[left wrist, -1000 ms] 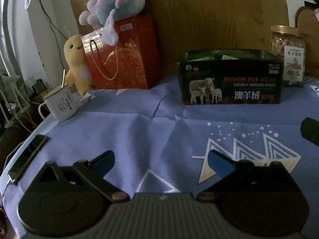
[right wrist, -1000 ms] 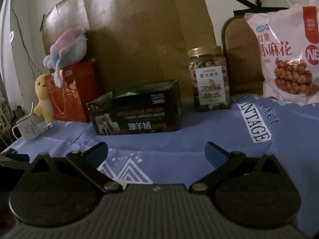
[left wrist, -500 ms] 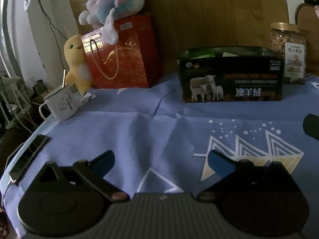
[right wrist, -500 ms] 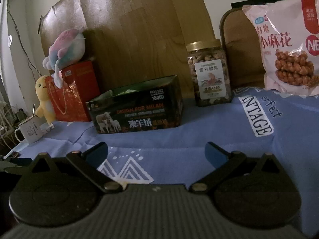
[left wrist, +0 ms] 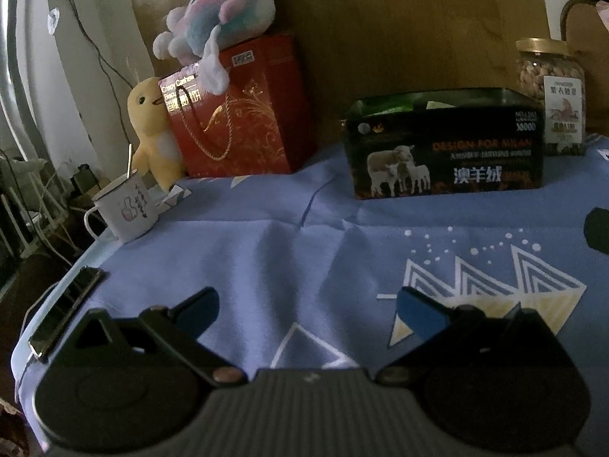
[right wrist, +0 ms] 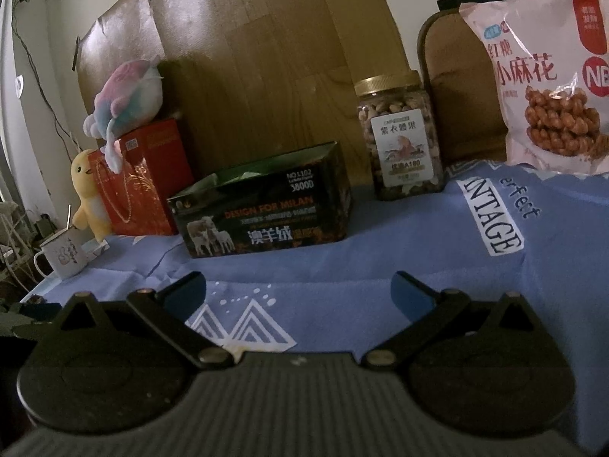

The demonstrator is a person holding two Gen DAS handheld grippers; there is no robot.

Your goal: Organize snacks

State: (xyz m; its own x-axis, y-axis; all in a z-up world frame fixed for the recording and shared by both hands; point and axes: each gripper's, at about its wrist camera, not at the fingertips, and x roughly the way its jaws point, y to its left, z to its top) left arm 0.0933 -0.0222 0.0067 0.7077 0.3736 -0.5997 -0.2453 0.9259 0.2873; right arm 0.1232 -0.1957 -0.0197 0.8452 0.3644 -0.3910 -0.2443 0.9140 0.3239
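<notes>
Holding both the left gripper point(left wrist: 308, 304) and right gripper point(right wrist: 298, 285) wide apart and empty, I see the nut jar point(right wrist: 399, 139) and snack bag point(right wrist: 548, 87) not yet in the far box point(right wrist: 262, 209).

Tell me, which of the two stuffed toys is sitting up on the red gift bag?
The pink-and-blue plush lies on top of the red gift bag; the yellow duck toy stands lower, beside the bag.
</notes>
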